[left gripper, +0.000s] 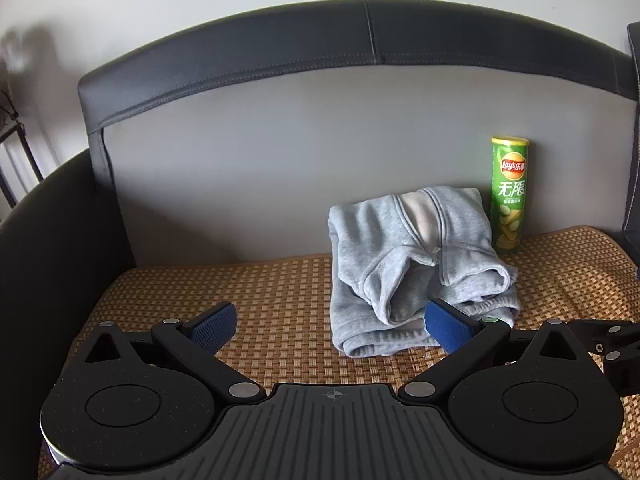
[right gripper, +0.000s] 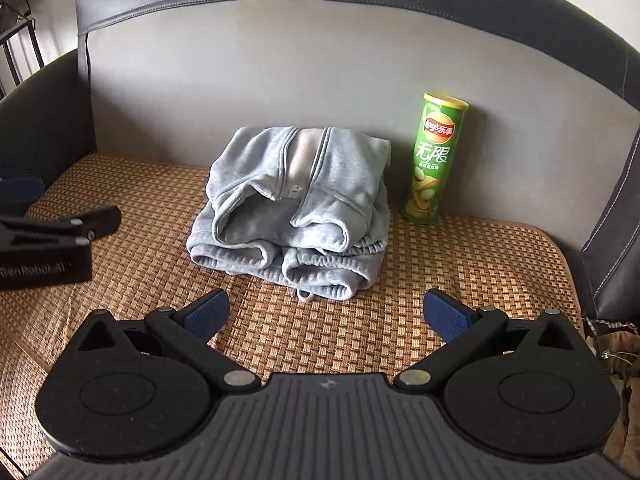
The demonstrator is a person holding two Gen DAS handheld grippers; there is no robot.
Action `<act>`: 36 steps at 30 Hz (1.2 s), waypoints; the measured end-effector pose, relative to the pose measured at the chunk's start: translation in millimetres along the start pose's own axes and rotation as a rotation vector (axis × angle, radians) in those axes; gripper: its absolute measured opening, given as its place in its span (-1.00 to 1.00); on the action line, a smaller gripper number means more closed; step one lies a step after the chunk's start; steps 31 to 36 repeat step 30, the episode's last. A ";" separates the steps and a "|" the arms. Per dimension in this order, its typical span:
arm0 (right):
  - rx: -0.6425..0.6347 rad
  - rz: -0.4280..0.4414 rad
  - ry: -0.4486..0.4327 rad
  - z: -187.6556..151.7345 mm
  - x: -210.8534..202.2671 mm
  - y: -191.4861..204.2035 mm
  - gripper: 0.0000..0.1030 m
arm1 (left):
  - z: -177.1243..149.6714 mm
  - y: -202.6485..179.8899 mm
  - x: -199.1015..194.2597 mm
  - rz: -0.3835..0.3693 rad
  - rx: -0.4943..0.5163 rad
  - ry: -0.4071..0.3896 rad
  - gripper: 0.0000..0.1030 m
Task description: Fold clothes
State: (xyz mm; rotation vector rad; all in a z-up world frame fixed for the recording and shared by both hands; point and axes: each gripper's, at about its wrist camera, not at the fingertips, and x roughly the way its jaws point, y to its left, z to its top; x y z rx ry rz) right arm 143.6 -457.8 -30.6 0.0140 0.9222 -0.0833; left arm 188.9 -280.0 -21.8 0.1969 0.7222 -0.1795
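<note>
A grey zip hoodie lies folded into a compact bundle on the woven sofa mat, its zipper facing up; the right wrist view shows the same hoodie ahead of centre. My left gripper hovers open in front of and to the left of the bundle, its right blue pad overlapping the hoodie's near corner in view. My right gripper is open just short of the hoodie's near hem, holding nothing. The left gripper's body shows at the left edge of the right wrist view.
A green Lay's crisp tube stands upright against the sofa back, just right of the hoodie, also visible as the tube. Dark leather armrests and a grey backrest enclose the seat. Bare mat stretches left of the hoodie.
</note>
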 end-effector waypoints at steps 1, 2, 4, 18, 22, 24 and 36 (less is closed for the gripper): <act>-0.002 0.000 0.000 0.1 0.7 0.5 0.99 | 0.3 0.4 0.1 -0.001 -0.001 -0.001 1.00; -0.003 0.001 0.000 0.2 1.4 1.1 0.99 | 0.6 0.8 0.2 -0.001 -0.003 -0.001 1.00; -0.005 0.002 0.002 0.5 2.9 2.1 0.99 | 1.4 2.0 0.2 -0.006 -0.010 -0.001 1.00; -0.005 -0.016 0.007 1.1 6.8 -0.7 0.99 | 3.5 -2.5 1.4 -0.032 0.001 -0.009 1.00; -0.005 -0.019 0.006 -0.3 7.1 -0.4 0.99 | 3.3 -4.3 0.9 -0.049 0.004 -0.017 1.00; -0.005 -0.018 0.007 -0.1 8.3 -0.7 0.99 | 3.7 -4.5 0.0 -0.054 -0.002 -0.025 1.00; -0.007 -0.019 0.007 0.1 9.5 -0.7 0.99 | 5.0 -6.3 -0.4 -0.050 0.003 -0.035 1.00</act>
